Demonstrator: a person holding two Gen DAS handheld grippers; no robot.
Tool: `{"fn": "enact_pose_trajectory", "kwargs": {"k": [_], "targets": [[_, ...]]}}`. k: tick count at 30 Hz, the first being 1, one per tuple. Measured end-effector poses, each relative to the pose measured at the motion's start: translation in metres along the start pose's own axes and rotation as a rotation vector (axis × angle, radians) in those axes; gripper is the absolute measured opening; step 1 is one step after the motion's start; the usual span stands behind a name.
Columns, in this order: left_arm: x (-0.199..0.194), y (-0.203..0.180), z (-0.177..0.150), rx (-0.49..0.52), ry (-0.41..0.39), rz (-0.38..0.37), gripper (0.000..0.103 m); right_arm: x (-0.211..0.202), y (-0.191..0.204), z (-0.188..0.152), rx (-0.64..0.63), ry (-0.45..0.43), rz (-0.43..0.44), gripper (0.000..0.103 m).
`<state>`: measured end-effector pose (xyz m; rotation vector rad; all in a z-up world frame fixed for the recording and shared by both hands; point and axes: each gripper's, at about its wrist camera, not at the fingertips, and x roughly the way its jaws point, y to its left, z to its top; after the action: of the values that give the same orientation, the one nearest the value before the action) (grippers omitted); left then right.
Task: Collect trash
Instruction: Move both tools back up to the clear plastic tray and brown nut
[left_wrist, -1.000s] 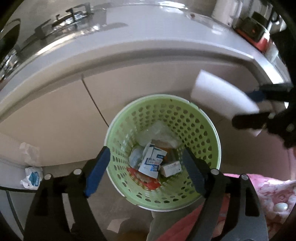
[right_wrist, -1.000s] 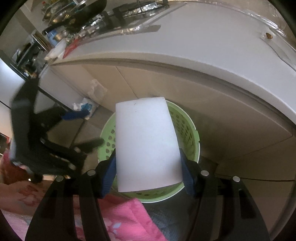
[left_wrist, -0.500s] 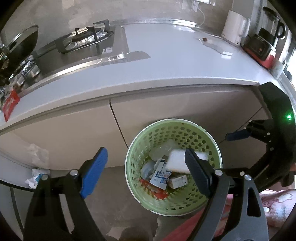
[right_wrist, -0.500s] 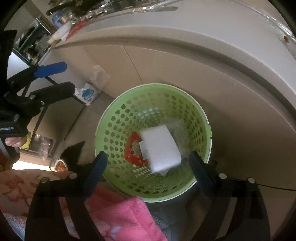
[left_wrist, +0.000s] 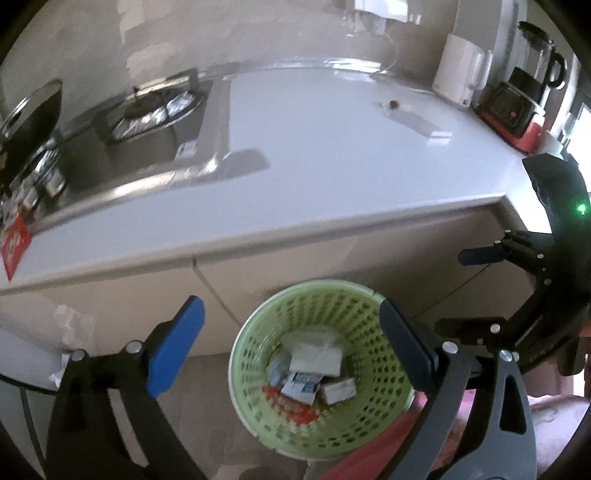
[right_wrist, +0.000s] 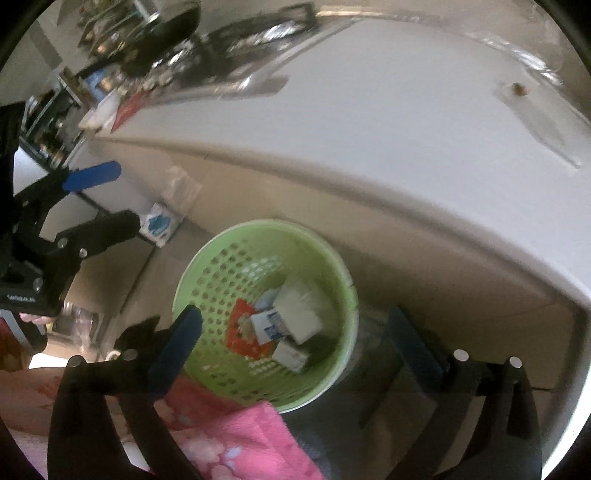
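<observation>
Below both tools | white foam block (left_wrist: 317, 357) flat in green basket (left_wrist: 258, 332), long axis crosswise | left tool (left_wrist: 291, 347) and right tool (right_wrist: 295, 339) agape, empty

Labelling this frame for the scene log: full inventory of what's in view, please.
basket: 1, light green, perforated, on floor by the cabinet
white block: 1, white, in basket on top of the trash
blue-and-white packets: at least 2, in basket
red wrapper: 1, red, basket bottom
countertop: 1, white, above basket
stove: 1, foil-lined, counter's left
kettle: 1, white, counter's back right
blender: 1, red base, right of kettle
brown crumb: 1, on counter
pink cloth: 1, near basket
left gripper: open, empty
right gripper: open, empty
</observation>
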<state>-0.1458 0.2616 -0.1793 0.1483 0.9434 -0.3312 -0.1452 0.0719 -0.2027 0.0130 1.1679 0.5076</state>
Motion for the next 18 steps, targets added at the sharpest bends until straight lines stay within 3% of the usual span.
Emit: {"fn": "enact_pose_trajectory", "kwargs": {"k": [18], "targets": [[0.042, -0.083, 0.117, 0.054, -0.025, -0.023, 0.092, -0.066, -0.148, 0.060, 0.087, -0.134, -0.111, 0.100]]}}
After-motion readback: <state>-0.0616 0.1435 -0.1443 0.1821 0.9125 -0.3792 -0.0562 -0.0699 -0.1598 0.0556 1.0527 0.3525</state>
